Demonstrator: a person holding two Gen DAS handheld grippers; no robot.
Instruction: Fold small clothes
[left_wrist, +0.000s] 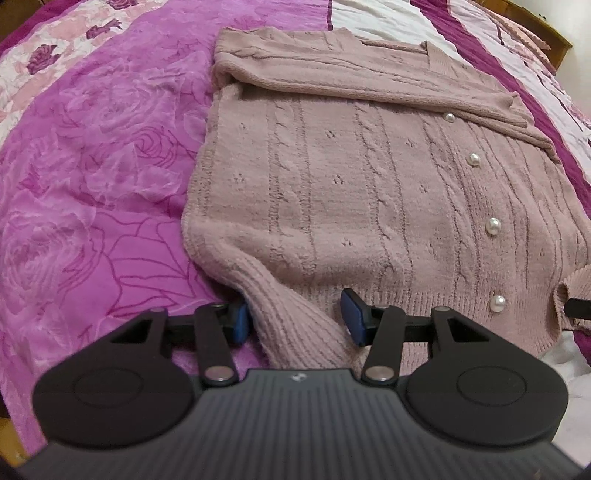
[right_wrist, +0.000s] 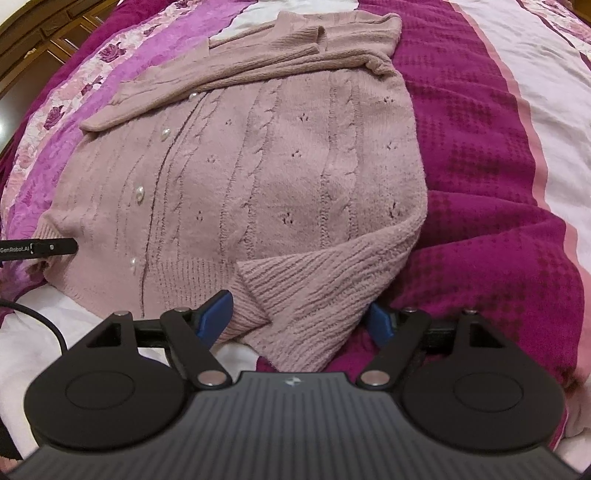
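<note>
A dusty-pink cable-knit cardigan (left_wrist: 351, 192) (right_wrist: 258, 166) with pearl buttons (left_wrist: 493, 226) lies flat on the bed, both sleeves (left_wrist: 332, 74) folded across its chest. My left gripper (left_wrist: 295, 319) is at the lower left hem corner. Its blue pads (left_wrist: 238, 321) stand apart with the ribbed corner bunched between them, loosely enclosed. My right gripper (right_wrist: 298, 319) is at the lower right hem corner, jaws wide, with a turned-up flap of ribbed hem (right_wrist: 295, 295) between the pads (right_wrist: 216, 317). Each view shows the other gripper's black fingertip (right_wrist: 55, 247) (left_wrist: 578, 308) at the far hem corner.
The bed cover (left_wrist: 92, 184) is magenta with rose prints on the left. To the right lies a dark magenta waffle blanket (right_wrist: 480, 184). White sheet (right_wrist: 74, 339) shows by the hem, with a black cable (right_wrist: 44, 321) on it. A wooden headboard (right_wrist: 44, 33) is behind.
</note>
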